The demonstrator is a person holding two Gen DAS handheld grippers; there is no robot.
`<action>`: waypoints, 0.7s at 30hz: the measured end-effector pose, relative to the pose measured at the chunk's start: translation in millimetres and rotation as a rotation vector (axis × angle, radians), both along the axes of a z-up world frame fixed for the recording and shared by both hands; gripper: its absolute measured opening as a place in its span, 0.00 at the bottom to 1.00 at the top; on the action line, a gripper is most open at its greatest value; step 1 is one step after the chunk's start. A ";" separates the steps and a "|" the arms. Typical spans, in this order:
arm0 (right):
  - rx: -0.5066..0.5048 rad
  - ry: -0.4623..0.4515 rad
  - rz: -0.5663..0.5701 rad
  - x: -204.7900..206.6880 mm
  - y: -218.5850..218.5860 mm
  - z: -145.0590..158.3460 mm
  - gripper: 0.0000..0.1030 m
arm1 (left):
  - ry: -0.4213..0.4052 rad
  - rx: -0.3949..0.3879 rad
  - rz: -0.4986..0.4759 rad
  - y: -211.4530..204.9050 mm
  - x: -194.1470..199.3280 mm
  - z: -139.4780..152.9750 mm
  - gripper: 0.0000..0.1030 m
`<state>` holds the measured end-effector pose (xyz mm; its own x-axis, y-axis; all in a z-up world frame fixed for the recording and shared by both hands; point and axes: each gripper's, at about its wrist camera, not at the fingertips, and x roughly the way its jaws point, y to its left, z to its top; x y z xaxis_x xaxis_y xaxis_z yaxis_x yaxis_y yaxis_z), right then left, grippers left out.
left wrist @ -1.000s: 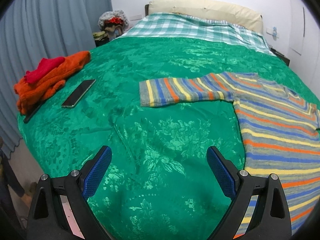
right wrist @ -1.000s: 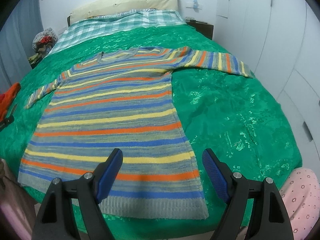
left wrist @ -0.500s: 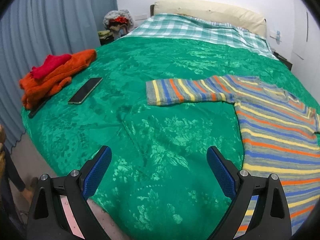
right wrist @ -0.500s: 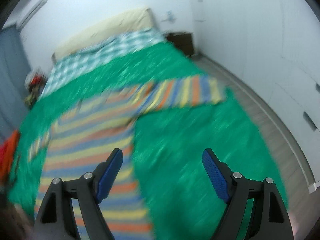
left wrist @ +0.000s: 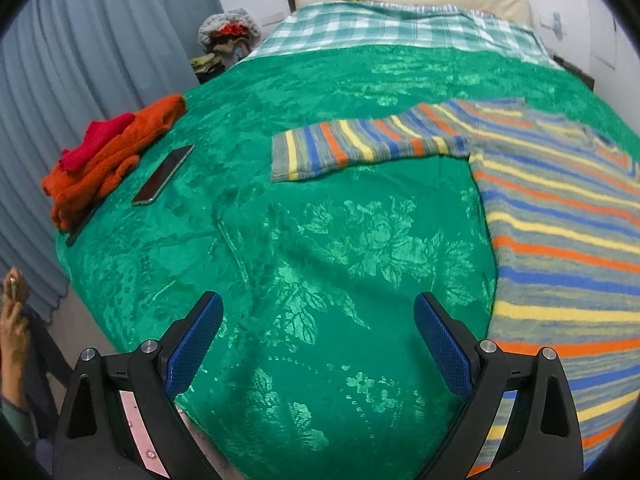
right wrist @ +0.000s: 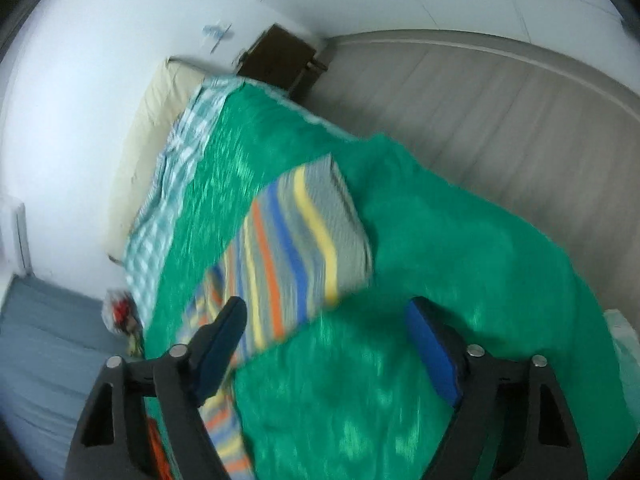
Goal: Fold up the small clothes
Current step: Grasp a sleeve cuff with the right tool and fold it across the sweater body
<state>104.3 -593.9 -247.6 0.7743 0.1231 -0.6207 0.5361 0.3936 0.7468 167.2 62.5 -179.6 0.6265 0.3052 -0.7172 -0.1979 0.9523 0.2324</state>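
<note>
1. Green bedspread [left wrist: 320, 240] is filling the left wrist view; the striped sweater [left wrist: 560, 208] is lying flat at frame right, sleeve reaching toward centre.
2. Left tongs [left wrist: 318, 344] are hovering wide open at the bottom, gripping nothing.
3. Right wrist view, blurred: right tongs [right wrist: 326, 344] are gaping empty below the sweater sleeve [right wrist: 296, 248] at centre.

The sweater [left wrist: 560, 216] is cut off by the right edge in the left wrist view. The right wrist view is motion-blurred; only one sleeve [right wrist: 296, 248] is shown. A dark object [left wrist: 82, 226] is largely hidden under the orange clothes [left wrist: 108, 160].
</note>
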 end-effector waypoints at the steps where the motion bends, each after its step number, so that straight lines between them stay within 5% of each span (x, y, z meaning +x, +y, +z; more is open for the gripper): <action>1: 0.029 -0.022 -0.015 7.0 -7.1 -4.9 0.77 | 0.006 0.009 0.000 -1.2 1.2 -1.4 0.94; 6: 0.110 -0.074 -0.006 31.1 -33.5 -24.9 0.70 | 0.035 0.044 -0.008 -8.8 4.6 -10.0 0.94; 10: 0.138 -0.042 0.031 36.9 -43.3 -34.1 0.03 | 0.046 0.064 -0.025 -14.6 5.1 -13.9 0.94; 15: -0.083 -0.019 0.100 43.6 -28.0 26.5 0.03 | 0.040 0.068 -0.040 -17.3 6.6 -13.8 0.94; 17: -0.199 -0.070 0.204 56.6 -1.1 74.6 0.03 | 0.035 0.056 -0.045 -16.3 7.0 -12.3 0.94; 21: -0.258 -0.214 0.444 98.9 78.5 152.6 0.03 | 0.022 0.032 -0.057 -15.8 8.3 -9.3 0.94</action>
<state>203.2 -515.4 -95.0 0.7951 0.3311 -0.5082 0.1238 0.7316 0.6704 175.5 46.8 -188.8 0.6274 0.2924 -0.7217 -0.1379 0.9539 0.2665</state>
